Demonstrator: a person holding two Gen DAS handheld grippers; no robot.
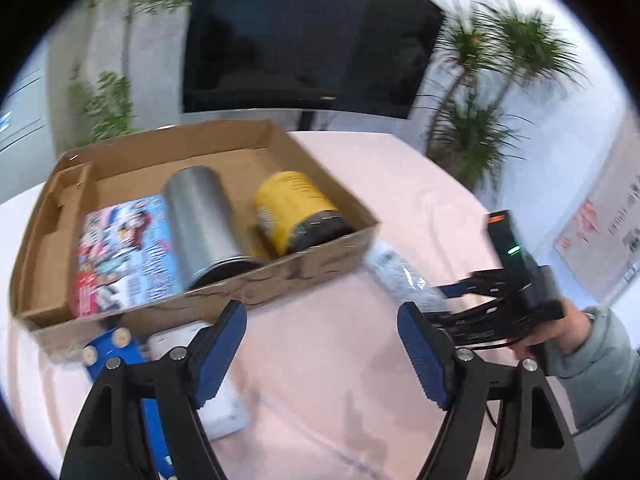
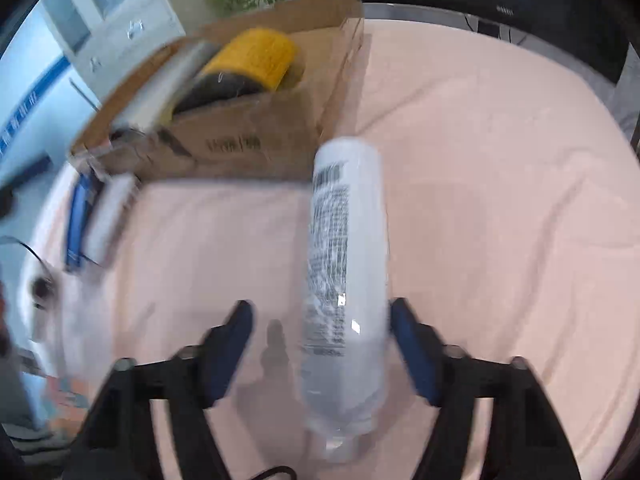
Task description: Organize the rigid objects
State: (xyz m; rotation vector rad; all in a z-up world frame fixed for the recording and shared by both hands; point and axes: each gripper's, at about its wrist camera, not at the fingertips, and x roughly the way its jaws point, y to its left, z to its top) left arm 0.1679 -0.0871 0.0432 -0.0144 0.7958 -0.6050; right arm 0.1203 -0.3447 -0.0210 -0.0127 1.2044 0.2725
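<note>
Your right tongs (image 2: 320,354) stand wide around the white bottle (image 2: 346,272), which lies lengthwise along the fingers, touching only the right pad. The cardboard box (image 2: 248,142) lies ahead-left; your left tongs (image 1: 320,344) gape empty.

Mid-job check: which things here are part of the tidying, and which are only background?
Job: cardboard box; silver can, yellow can and colourful packet inside it; white bottle between the open right gripper fingers; blue item and white block beside the box.

Background: monitor, plants, wall poster.
</note>
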